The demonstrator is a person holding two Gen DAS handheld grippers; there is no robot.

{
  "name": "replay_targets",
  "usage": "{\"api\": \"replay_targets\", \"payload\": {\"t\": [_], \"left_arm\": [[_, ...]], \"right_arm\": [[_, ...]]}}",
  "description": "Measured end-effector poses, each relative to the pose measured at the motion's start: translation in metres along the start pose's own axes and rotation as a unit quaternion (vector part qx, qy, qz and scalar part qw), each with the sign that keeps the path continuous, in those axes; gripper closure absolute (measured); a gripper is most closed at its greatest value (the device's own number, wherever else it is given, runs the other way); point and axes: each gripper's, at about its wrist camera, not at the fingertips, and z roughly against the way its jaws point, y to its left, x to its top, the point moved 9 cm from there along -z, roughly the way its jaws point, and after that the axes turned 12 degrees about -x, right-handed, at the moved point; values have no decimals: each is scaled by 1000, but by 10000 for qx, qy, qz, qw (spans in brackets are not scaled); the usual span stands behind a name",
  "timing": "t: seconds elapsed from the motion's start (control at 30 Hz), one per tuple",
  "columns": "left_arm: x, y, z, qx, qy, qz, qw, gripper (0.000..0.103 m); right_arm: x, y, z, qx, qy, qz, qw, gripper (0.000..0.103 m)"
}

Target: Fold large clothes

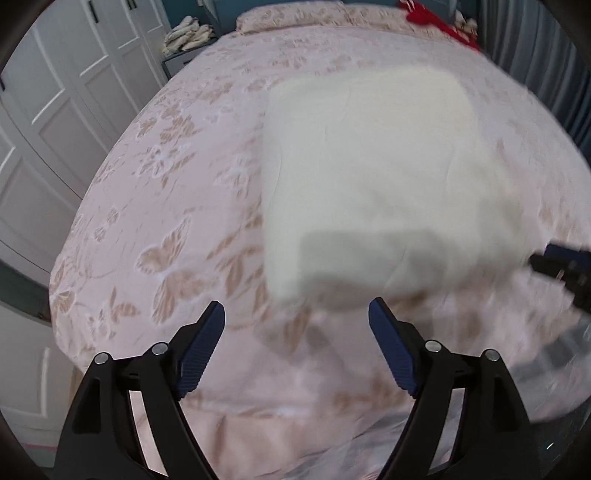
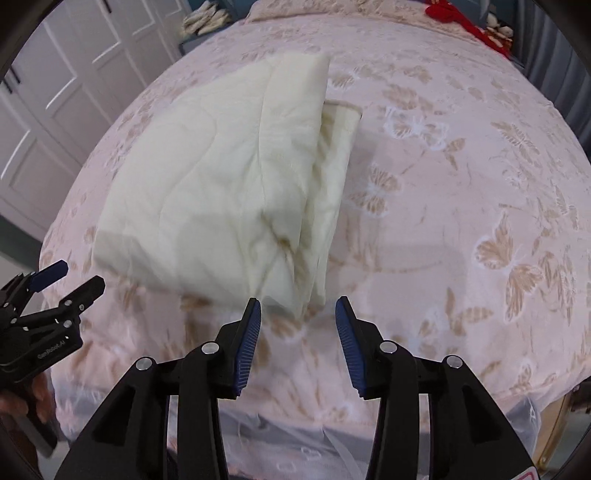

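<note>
l tool (image 1: 296,314) & r tool (image 2: 298,310) both spread, empty, tilted down over folded cream garment (image 2: 221,192) on bed (image 2: 443,184)

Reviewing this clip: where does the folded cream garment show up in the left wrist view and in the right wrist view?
Left wrist view: the folded cream garment fills centre-right, blurred, beyond the open left gripper.
Right wrist view: it lies centre-left, layered edges facing right, just beyond the open right gripper.
Shared landmark: the red cloth at the bed's far right corner, and the pink butterfly bedspread beneath.
</note>
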Motion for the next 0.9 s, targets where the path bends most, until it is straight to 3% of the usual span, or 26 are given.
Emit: {"api": "replay_targets", "payload": {"t": [0.1, 0.2, 0.4, 0.7, 0.9], "left_arm": [[-8, 3, -22, 263, 196, -157, 9993, 27], [-4, 10, -38, 332, 205, -52, 9992, 30], [11, 23, -65, 251, 276, 200, 9991, 32], [40, 24, -90, 304, 266, 122, 9991, 36], [64, 33, -107, 382, 279, 123, 9988, 36]], "right_arm": [[-5, 6, -29, -90, 260, 51, 9996, 66], [-3, 13, -54, -97, 453, 45, 9989, 79], [9, 27, -85, -341, 543, 240, 9977, 81], [53, 35, -108, -543, 424, 303, 9972, 84], [73, 35, -117, -475, 395, 281, 9977, 84]]}}
